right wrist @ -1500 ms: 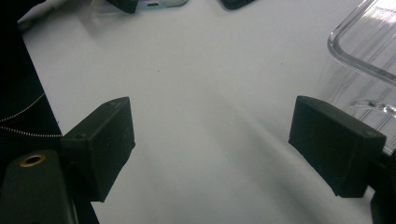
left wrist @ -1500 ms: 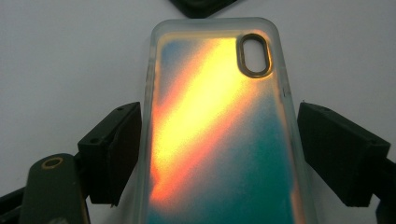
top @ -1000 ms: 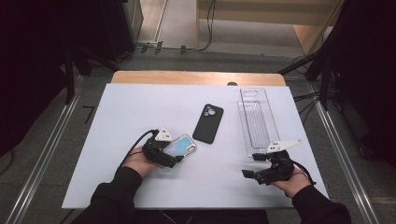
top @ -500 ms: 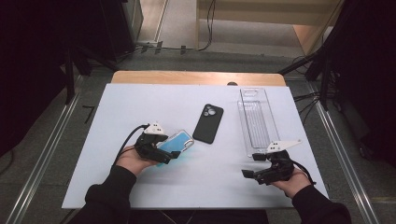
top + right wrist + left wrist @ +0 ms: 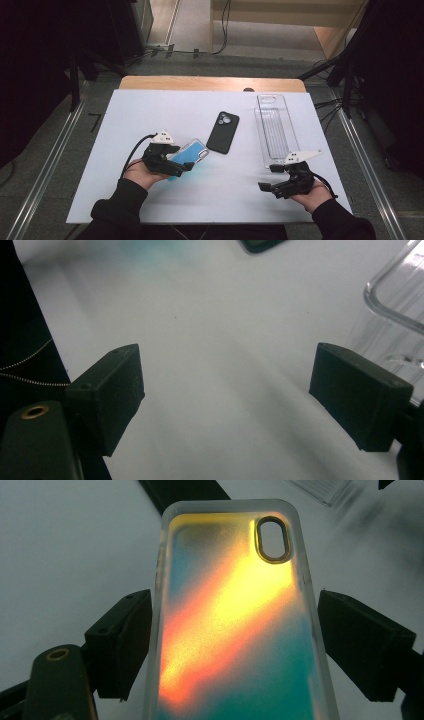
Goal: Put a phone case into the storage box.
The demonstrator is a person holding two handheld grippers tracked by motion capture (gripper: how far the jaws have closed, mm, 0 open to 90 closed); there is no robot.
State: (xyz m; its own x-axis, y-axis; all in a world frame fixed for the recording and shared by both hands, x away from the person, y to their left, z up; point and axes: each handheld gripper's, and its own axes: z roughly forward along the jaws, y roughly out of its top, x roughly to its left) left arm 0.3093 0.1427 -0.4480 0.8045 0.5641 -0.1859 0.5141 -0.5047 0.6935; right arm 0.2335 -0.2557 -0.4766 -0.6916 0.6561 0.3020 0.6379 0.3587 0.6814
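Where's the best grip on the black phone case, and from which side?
Probably the two long edges of the black phone case, around mid-length, coming from above. It lies flat on the white table with bare surface on both long sides, and the camera cutout sits at the far end. The right gripper is open and empty.

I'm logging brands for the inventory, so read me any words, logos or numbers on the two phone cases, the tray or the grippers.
None can be read.
Iridescent case: no print shows.
Black case: too small to tell.
Clear tray: no label shows.
Left gripper and right gripper: no marking shows.
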